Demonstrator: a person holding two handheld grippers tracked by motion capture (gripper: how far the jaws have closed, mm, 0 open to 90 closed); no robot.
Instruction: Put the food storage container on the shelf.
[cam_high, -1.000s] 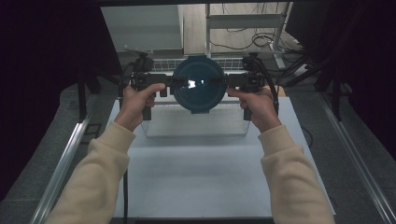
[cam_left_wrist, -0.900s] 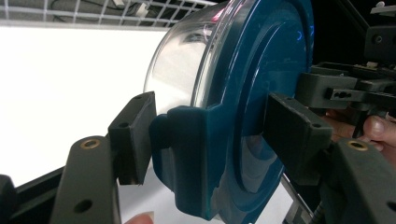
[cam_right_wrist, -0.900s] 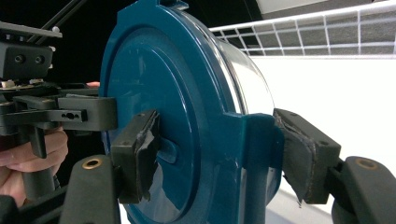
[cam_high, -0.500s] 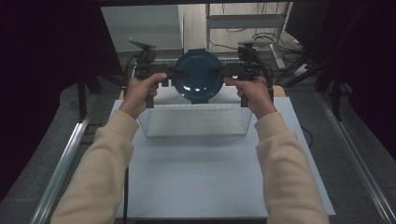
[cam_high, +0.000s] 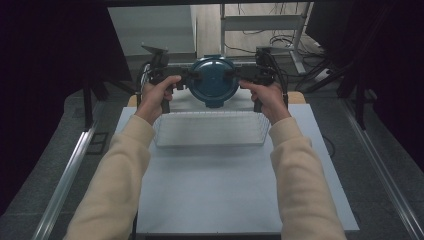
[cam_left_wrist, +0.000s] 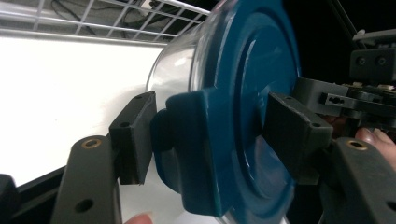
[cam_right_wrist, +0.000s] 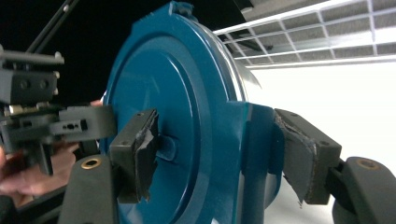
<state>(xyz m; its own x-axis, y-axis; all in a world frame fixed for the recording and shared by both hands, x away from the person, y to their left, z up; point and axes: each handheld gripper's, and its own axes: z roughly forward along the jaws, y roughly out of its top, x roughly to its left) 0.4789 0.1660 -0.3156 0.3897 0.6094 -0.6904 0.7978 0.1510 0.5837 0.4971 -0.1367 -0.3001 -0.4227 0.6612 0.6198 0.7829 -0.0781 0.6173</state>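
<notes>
Blue-lidded round clear container (cam_high: 213, 81) hangs above the far edge of the white wire basket (cam_high: 210, 129), lid facing the person; the left gripper (cam_left_wrist: 205, 140) and right gripper (cam_right_wrist: 219, 149) have their jaws clamped on opposite side clips, equally near, the basket below and nearer.

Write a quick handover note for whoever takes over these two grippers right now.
Left gripper: shut on a side latch of the blue lid.
Right gripper: shut on the opposite latch.
Things: the lid sits on a clear container, turned on its side so the lid faces the person, held in the air between the grippers, beyond the wire basket on the white table.
Done: container gripped from both sides and lifted.
Left: probably set it into the basket, then release both grippers.
</notes>
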